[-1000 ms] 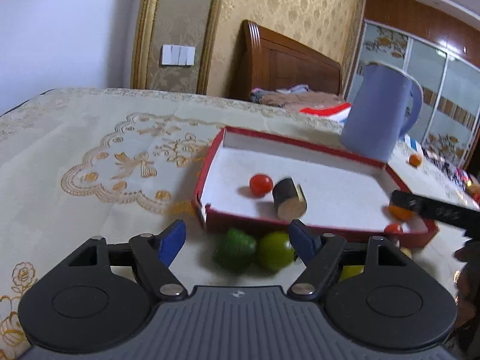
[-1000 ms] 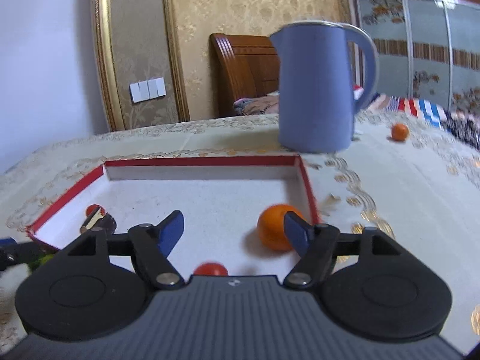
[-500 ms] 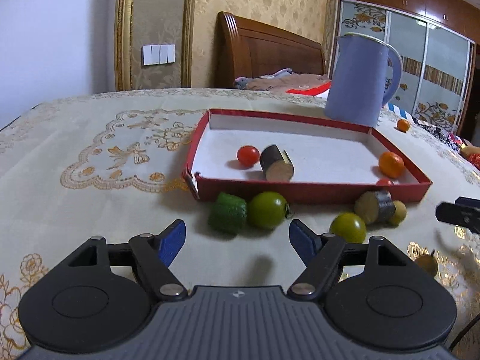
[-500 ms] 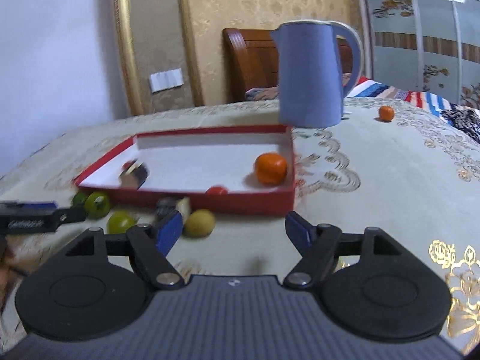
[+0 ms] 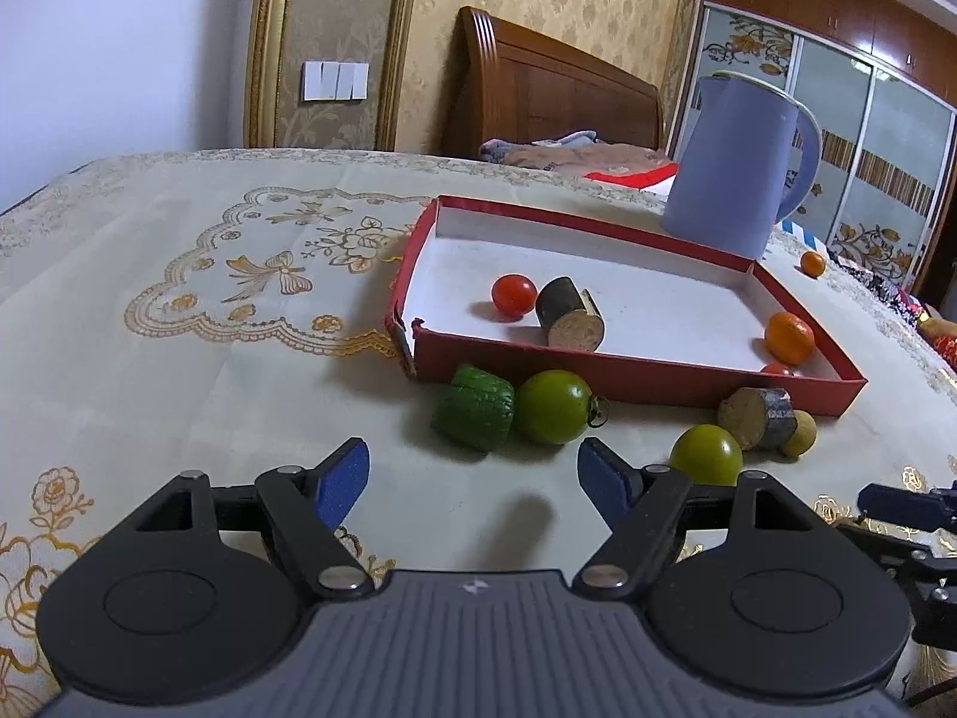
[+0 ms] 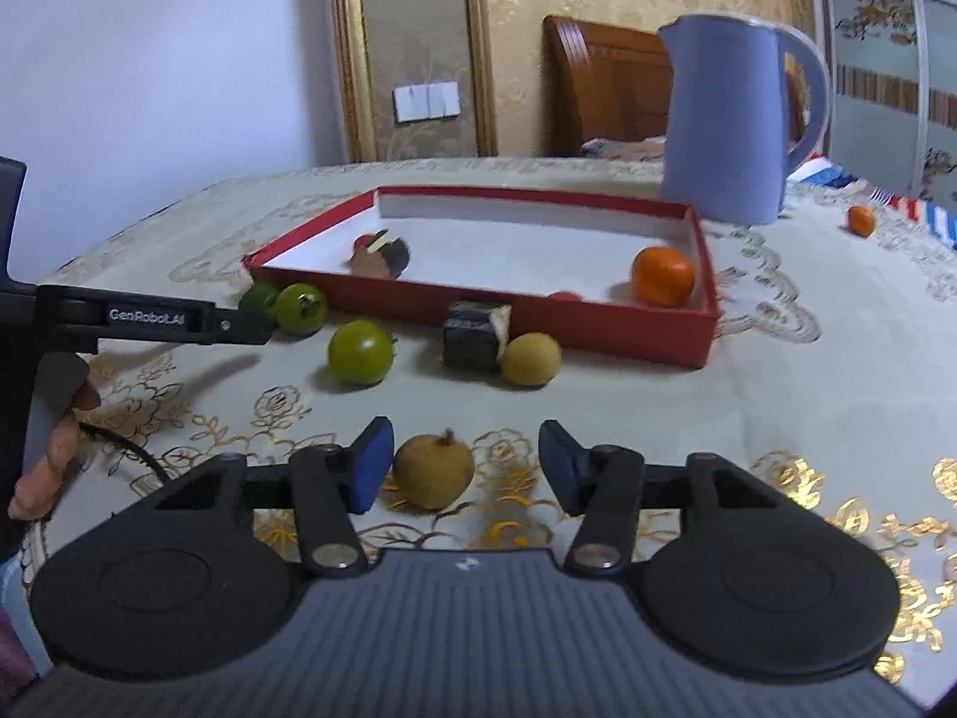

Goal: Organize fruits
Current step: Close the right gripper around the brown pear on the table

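A red tray (image 5: 628, 359) holds a red tomato (image 5: 513, 294), a dark cut piece (image 5: 568, 320) and an orange (image 5: 789, 336). In front of it lie a green chunk (image 5: 474, 399), two green tomatoes (image 5: 555, 405) (image 5: 706, 455), a cut piece (image 5: 756, 416) and a yellowish fruit (image 5: 798, 432). My left gripper (image 5: 472, 472) stands open just short of the green chunk, nothing between its pads. My right gripper (image 6: 466, 466) is closing around a brown-yellow fruit (image 6: 433, 472) on the cloth. The left pad is almost against it and a gap remains at the right pad.
A blue jug (image 6: 735, 119) stands behind the tray's right corner, and a small orange (image 6: 861, 220) lies beyond it. The left gripper's finger (image 6: 179, 320) and a hand (image 6: 54, 437) reach in from the left. An embroidered tablecloth (image 5: 179, 299) covers the table.
My right gripper has drawn back out of the tray to the near cloth, and its jaws have narrowed around the brown-yellow fruit. My left gripper has backed slightly away from the green pieces.
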Tool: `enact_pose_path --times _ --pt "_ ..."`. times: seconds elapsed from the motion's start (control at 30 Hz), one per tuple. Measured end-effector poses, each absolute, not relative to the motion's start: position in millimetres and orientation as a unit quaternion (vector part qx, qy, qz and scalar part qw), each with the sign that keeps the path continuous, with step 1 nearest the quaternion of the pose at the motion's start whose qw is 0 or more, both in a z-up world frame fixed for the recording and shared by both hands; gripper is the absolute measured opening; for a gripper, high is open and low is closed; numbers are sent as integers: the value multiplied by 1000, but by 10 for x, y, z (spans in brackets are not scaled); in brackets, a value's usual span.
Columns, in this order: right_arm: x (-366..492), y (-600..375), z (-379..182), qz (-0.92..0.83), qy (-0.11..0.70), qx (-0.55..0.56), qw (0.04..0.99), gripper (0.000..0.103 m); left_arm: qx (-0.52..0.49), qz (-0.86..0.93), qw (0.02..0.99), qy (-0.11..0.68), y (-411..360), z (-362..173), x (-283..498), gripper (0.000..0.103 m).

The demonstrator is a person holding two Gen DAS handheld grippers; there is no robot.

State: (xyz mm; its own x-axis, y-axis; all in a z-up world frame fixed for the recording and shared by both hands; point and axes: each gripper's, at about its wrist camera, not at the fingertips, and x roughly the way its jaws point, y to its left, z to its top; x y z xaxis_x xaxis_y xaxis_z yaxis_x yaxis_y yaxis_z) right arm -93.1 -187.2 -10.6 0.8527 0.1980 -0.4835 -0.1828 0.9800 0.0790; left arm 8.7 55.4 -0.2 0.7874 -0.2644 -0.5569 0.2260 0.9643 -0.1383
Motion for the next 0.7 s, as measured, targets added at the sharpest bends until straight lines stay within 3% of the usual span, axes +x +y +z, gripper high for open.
enact_pose_path --times 0.2,0.7 --pt "-920 -1781 -132 106 257 -5 960 27 -25 -127 944 302 525 -4 94 77" --pt "-629 -2156 -116 15 264 67 962 27 31 -100 943 315 394 -8 190 78"
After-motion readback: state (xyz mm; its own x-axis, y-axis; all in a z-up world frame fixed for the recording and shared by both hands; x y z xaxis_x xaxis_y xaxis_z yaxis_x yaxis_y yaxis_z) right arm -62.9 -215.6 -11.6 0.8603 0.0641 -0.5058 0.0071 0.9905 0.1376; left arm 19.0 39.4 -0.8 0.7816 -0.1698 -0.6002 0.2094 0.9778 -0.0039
